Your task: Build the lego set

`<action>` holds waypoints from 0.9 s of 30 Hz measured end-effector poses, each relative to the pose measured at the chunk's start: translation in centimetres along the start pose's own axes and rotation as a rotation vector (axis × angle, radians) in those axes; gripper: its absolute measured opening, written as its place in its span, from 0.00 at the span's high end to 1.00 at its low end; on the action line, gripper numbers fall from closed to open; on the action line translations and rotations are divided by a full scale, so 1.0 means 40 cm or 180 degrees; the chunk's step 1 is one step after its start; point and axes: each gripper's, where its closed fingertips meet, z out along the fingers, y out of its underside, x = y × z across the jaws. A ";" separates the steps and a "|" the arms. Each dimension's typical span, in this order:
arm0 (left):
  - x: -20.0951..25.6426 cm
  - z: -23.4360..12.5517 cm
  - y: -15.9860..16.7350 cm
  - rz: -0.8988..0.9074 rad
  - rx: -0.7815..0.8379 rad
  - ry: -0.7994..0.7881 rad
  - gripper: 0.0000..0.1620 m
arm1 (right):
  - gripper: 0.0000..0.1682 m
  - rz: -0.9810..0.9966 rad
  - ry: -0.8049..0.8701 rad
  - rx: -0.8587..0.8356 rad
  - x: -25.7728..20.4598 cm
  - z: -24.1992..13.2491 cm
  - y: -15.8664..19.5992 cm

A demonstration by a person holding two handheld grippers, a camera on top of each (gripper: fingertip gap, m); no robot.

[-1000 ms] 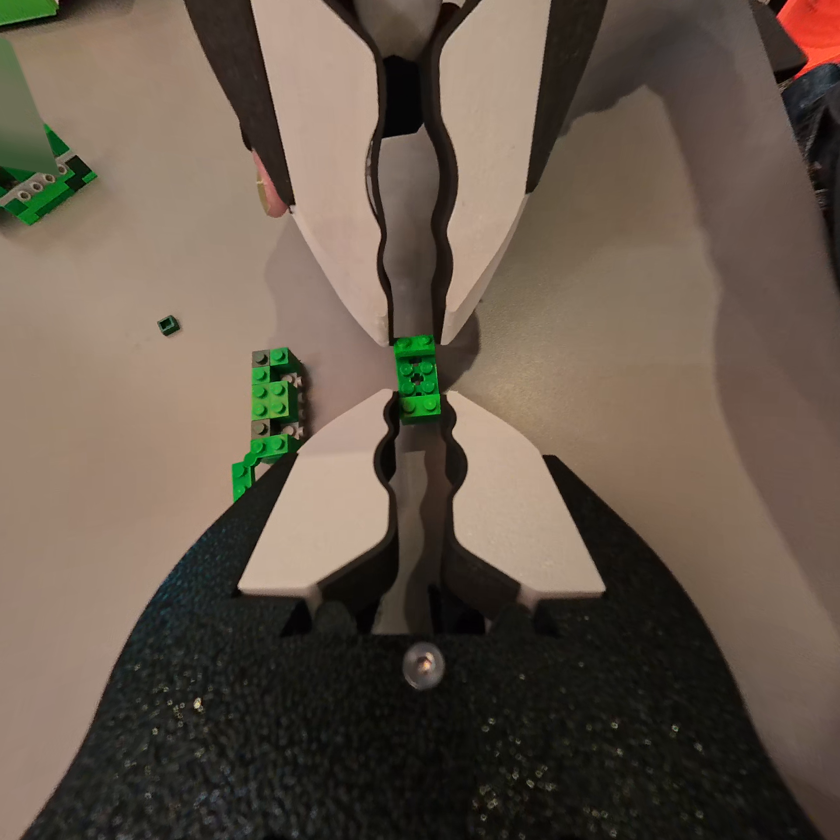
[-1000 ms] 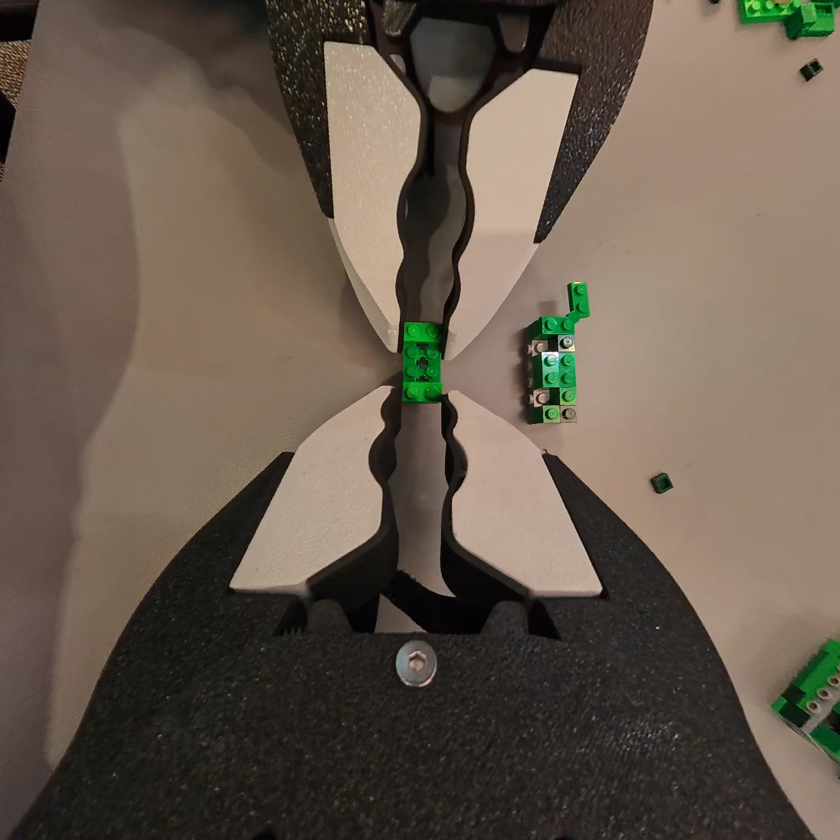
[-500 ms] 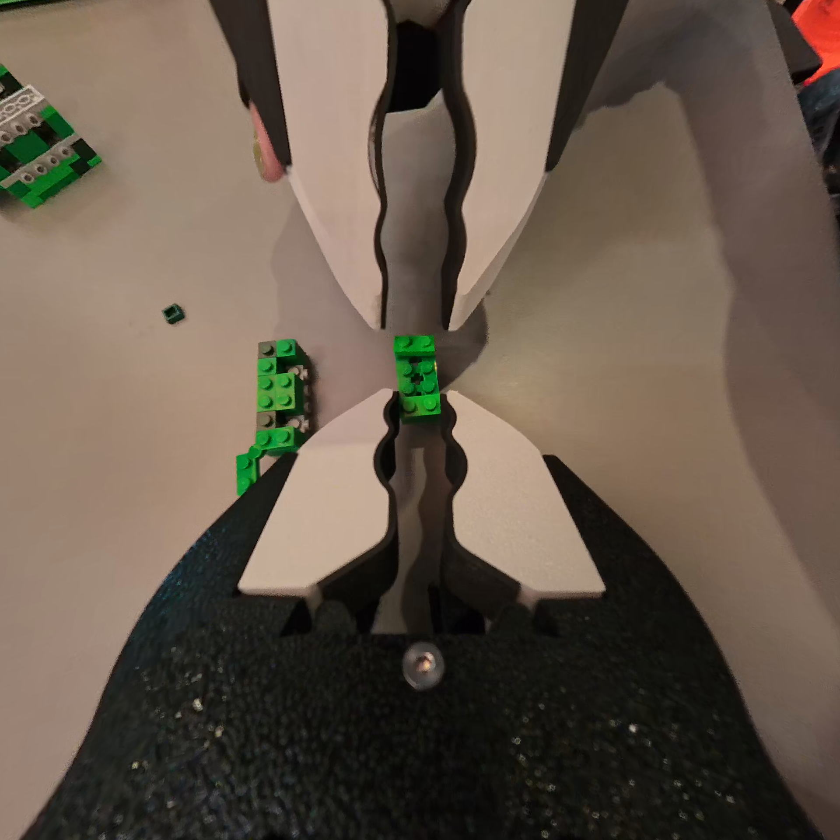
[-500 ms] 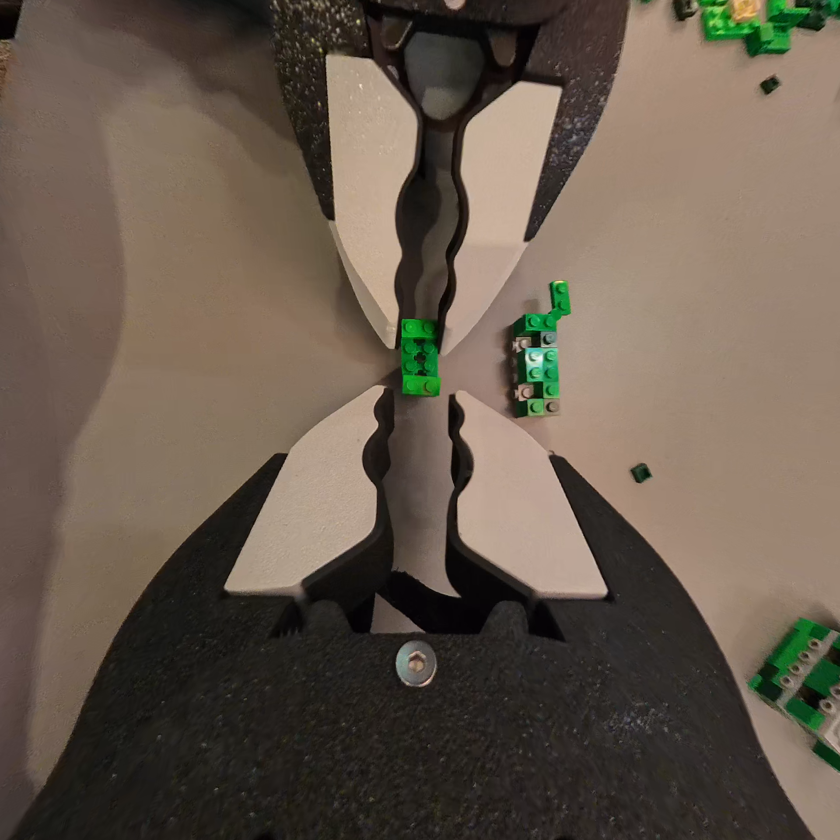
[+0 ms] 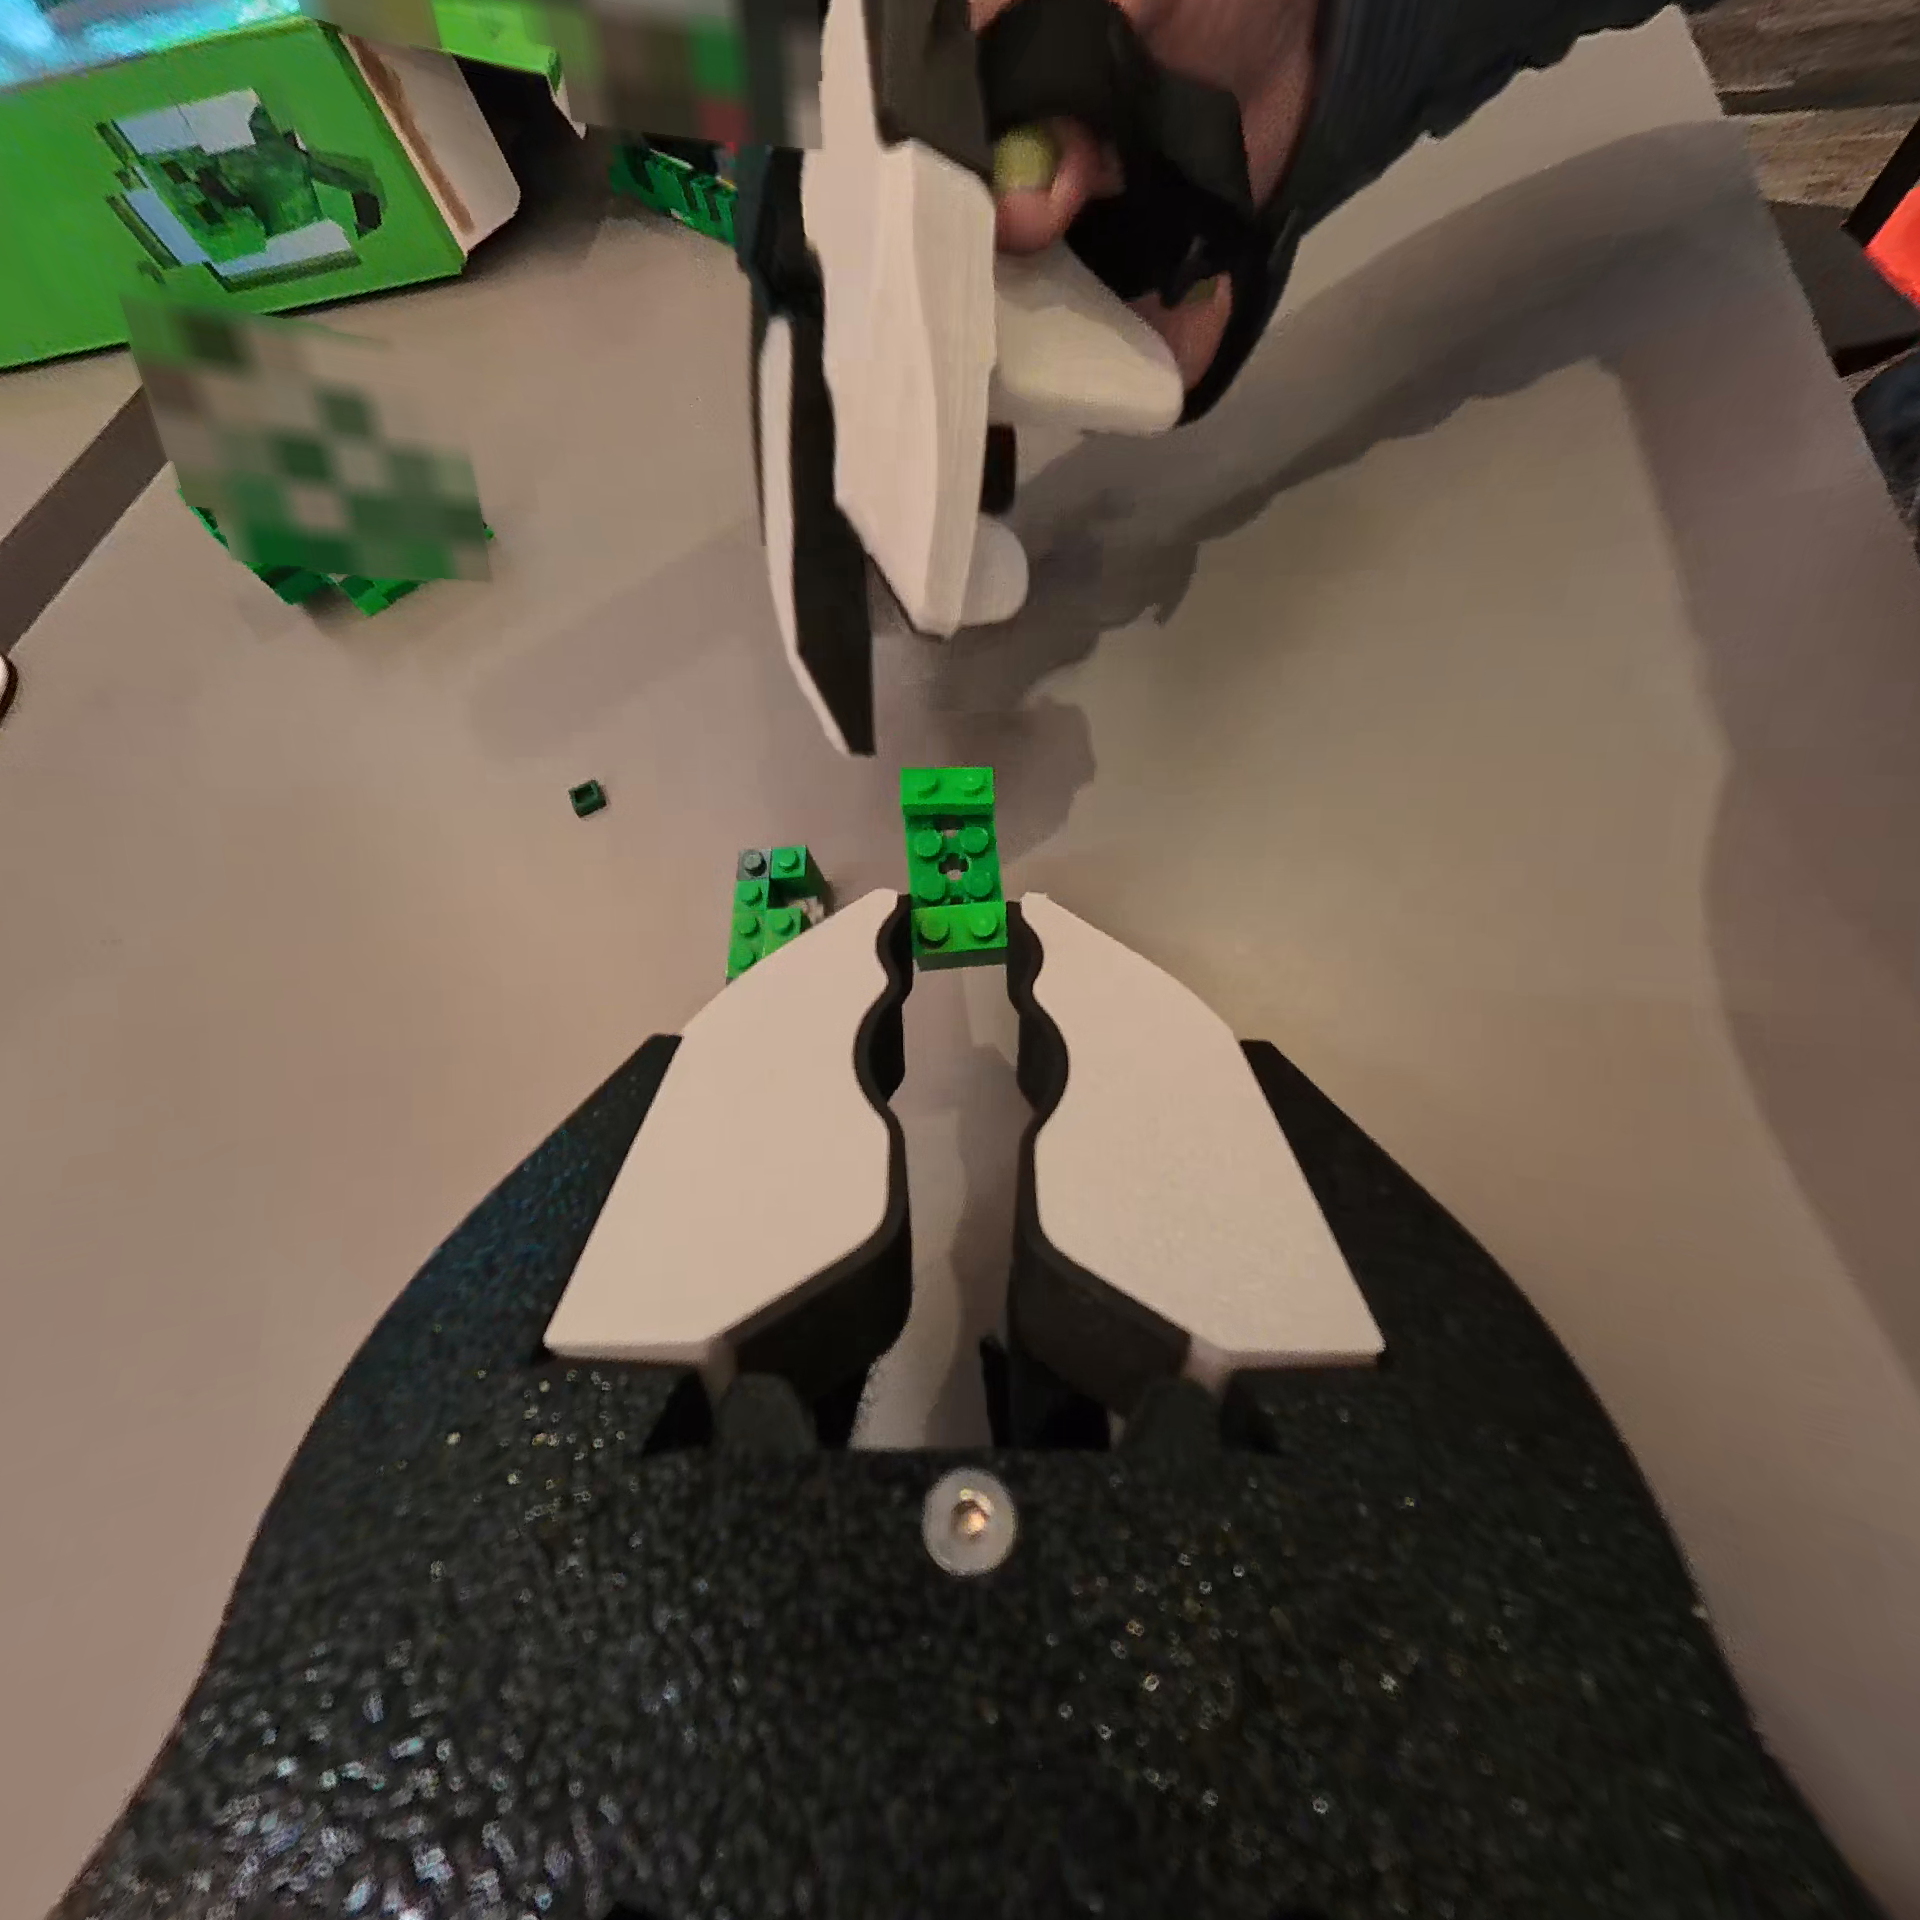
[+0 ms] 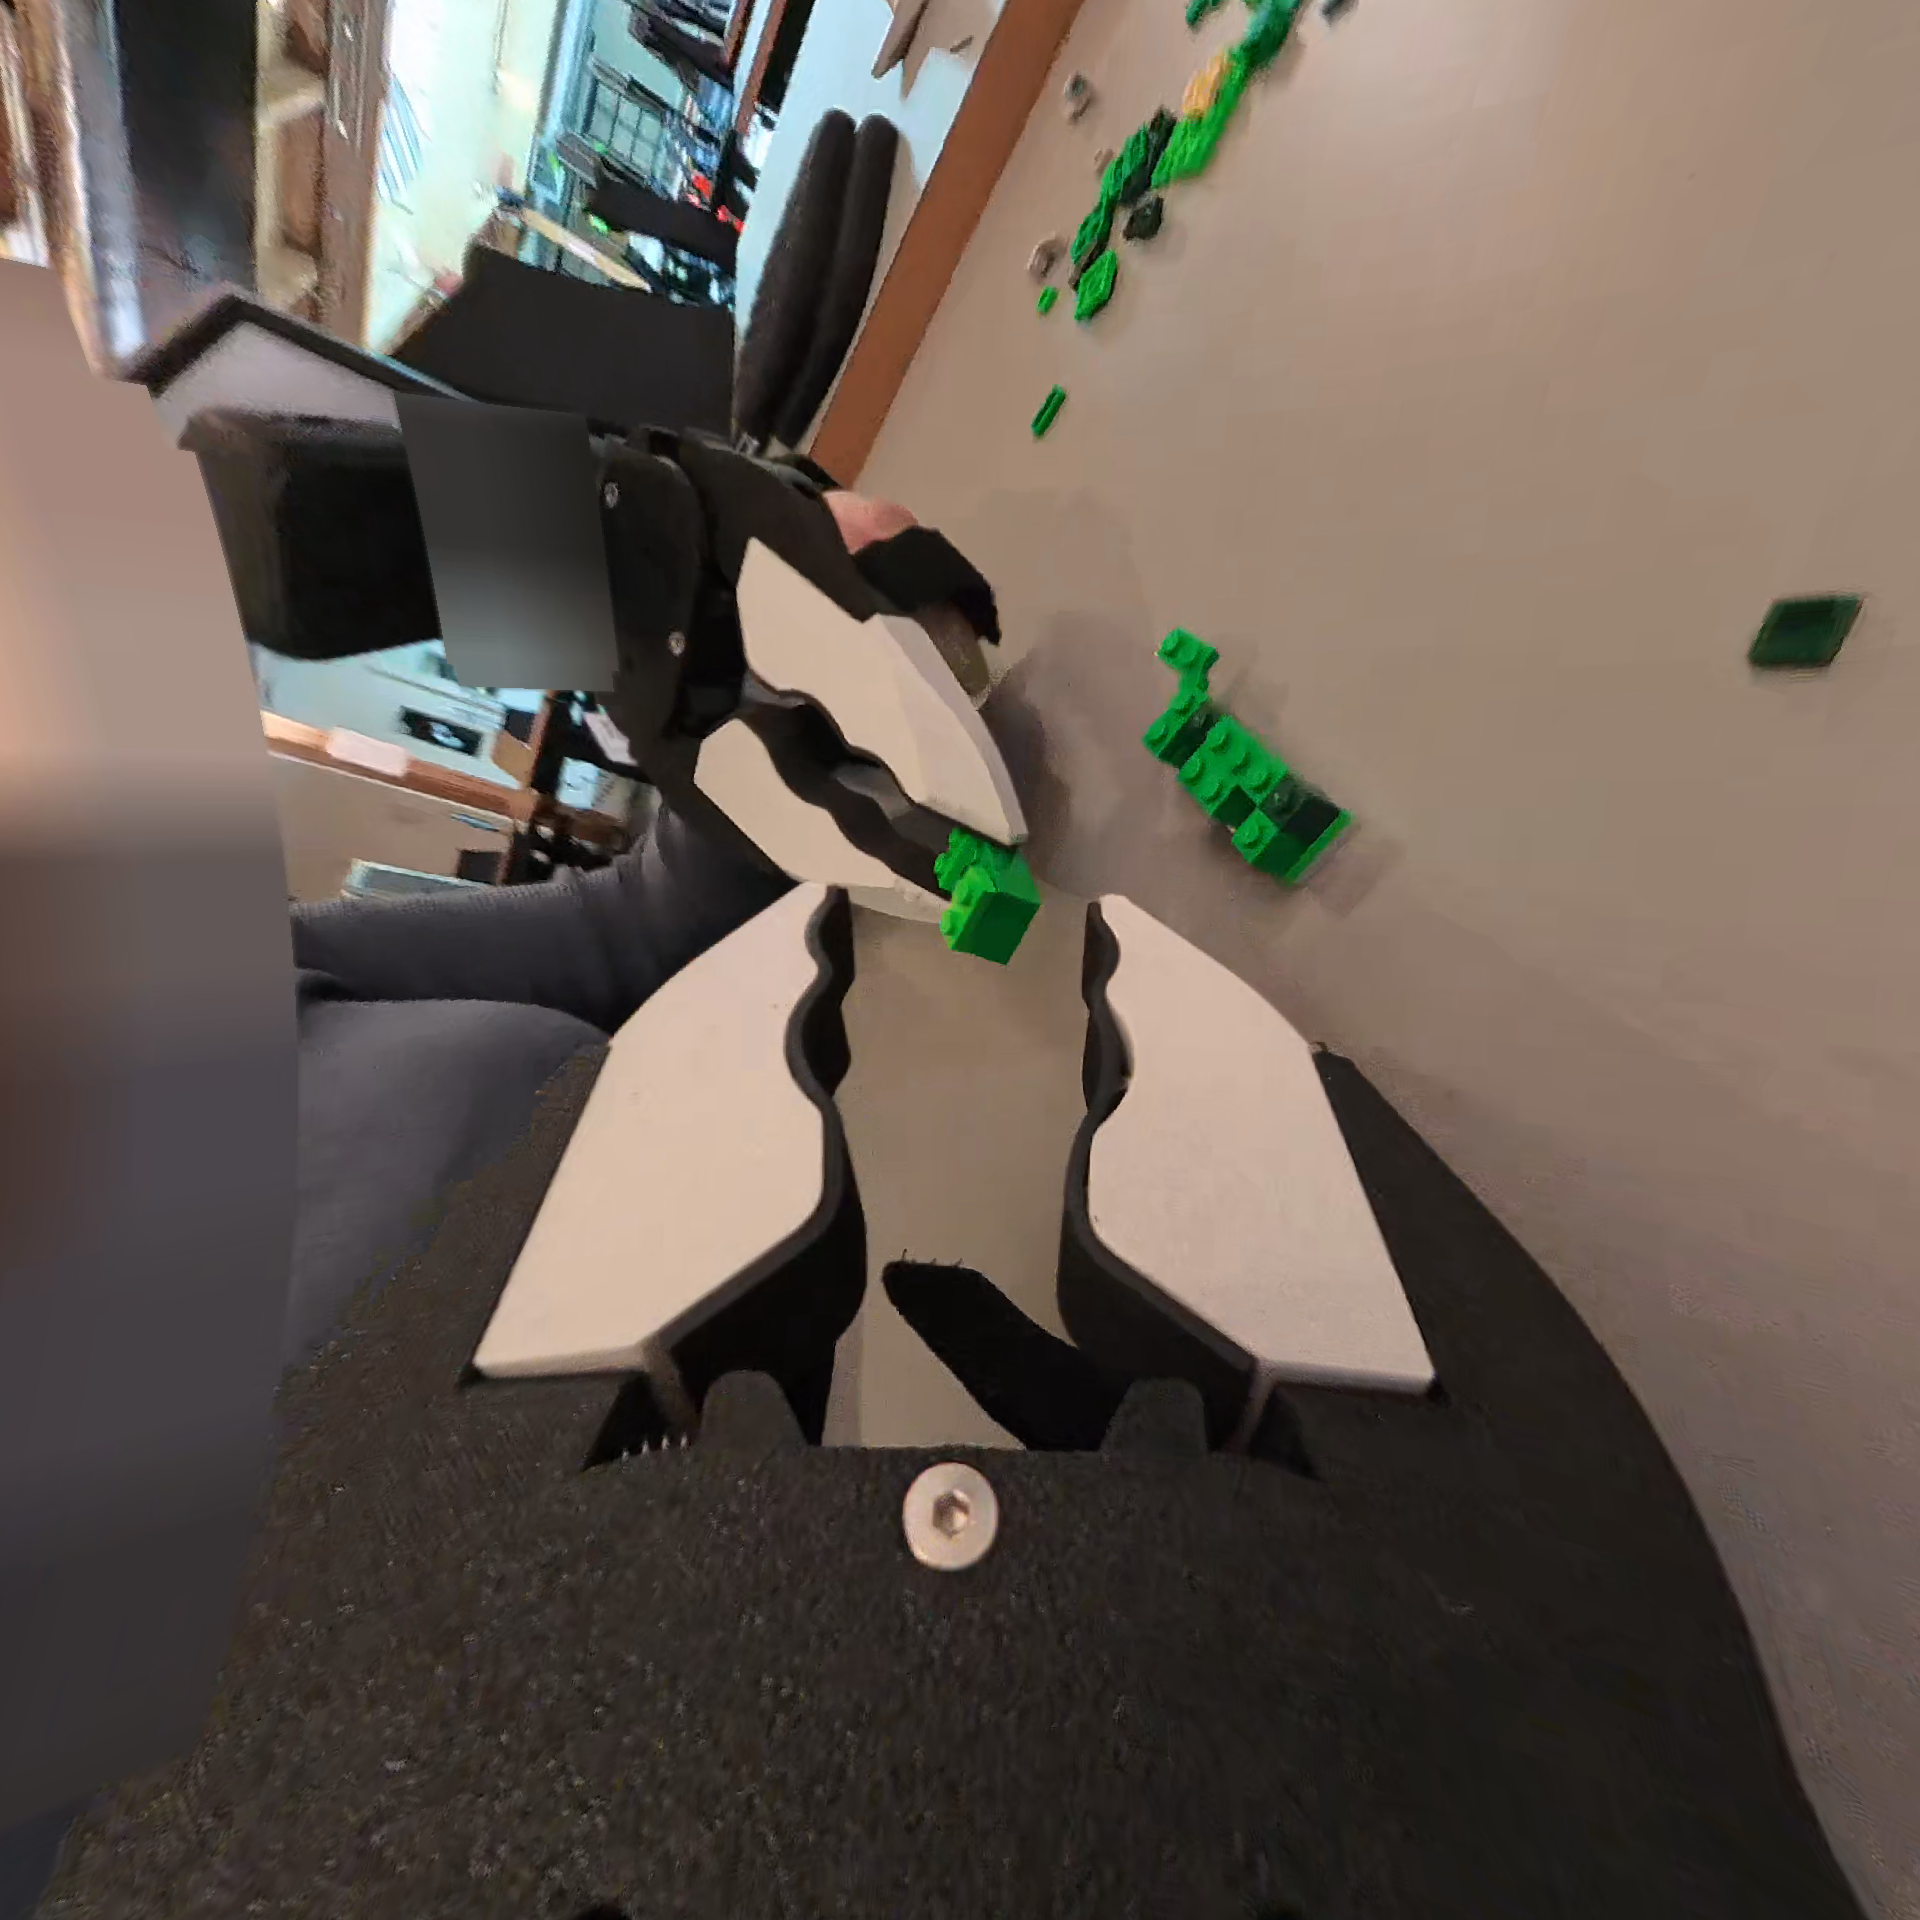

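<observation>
A small green lego assembly [image 5: 954,883] is pinched at its near end between the fingertips of my left gripper [image 5: 956,906], just above the grey table [image 5: 1403,831]. My right gripper [image 6: 964,906] is open and empty, rolled on its side, with its tips just short of the same assembly [image 6: 987,904]. In the left wrist view the right gripper [image 5: 935,613] hangs tilted above and behind the assembly, apart from it. In the right wrist view the left gripper [image 6: 966,862] shows shut on the piece. A second, longer green and grey assembly [image 5: 774,904] lies on the table to the left and also shows in the right wrist view [image 6: 1247,790].
A tiny dark green piece [image 5: 588,798] lies loose on the table. A green box [image 5: 229,187] and a partly blurred green build [image 5: 332,592] stand at the far left. Several loose green pieces [image 6: 1143,177] lie near the table's brown edge [image 6: 935,260]. A dark sleeve [image 6: 468,966] is close by. Both grippers' tips are close together, under 4 cm apart.
My right gripper opened, let go of the small assembly, pulled back and rolled onto its side. My left gripper still holds the assembly and has tilted up a little.
</observation>
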 end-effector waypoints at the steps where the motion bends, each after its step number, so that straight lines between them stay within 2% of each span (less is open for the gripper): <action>1: 0.001 -0.001 -0.003 0.0009 0.0017 -0.0001 0.90 | 0.76 0.0113 -0.0033 0.0027 0.003 0.005 0.003; 11: 0.004 -0.001 -0.009 0.0012 0.0066 0.0015 0.90 | 0.82 0.0631 -0.0415 0.0045 0.000 0.029 0.024; 18: 0.008 0.005 -0.006 0.0040 0.0029 0.0031 0.90 | 0.90 0.0587 -0.0351 -0.0012 0.006 0.039 0.032; 27: 0.021 0.012 0.004 0.0255 -0.0080 0.0038 0.90 | 0.91 0.0564 -0.0253 -0.0256 0.010 0.041 0.053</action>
